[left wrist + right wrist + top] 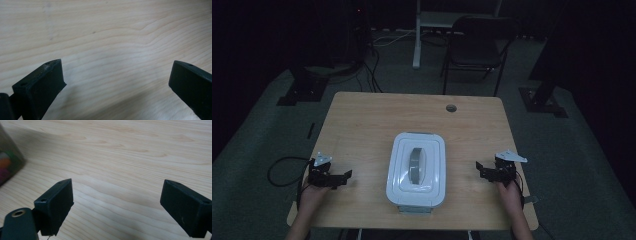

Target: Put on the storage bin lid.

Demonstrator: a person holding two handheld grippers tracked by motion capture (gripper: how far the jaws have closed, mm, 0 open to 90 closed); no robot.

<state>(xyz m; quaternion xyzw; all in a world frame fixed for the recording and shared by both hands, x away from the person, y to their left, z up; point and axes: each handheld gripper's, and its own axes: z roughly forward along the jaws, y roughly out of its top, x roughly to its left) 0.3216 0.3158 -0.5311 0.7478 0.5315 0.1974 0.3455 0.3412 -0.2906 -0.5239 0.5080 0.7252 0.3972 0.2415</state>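
White lidded box (pixel 416 170) at lower centre of the high view, on the table (pixel 362 115), long axis running from the near edge toward the far one, grey handle (pixel 416 164) along the same line on the lid. Flanked by the left gripper (pixel 343 176) at lower left of the frame and the right gripper (pixel 481 169) at lower right, each held by a hand and pointed inward at the box's long sides. Both well apart from the box, the right perhaps slightly nearer, though too close to call. Both released, jaws spread wide with bare wood between them. Probably a two-sided approach next, turning on the box lying straight ahead of each pair of jaws, across its short width. From the left gripper (pixel 117 75) view, just wood grain between the black jaws. From the right gripper (pixel 117 195) view, a translucent wall of the box (pixel 8 157) at the upper left edge with coloured shapes inside, blurred, contents not identifiable; hidden under the opaque lid in the high view. Dark floor and a chair (pixel 474 45) beyond the table's far edge, top of frame
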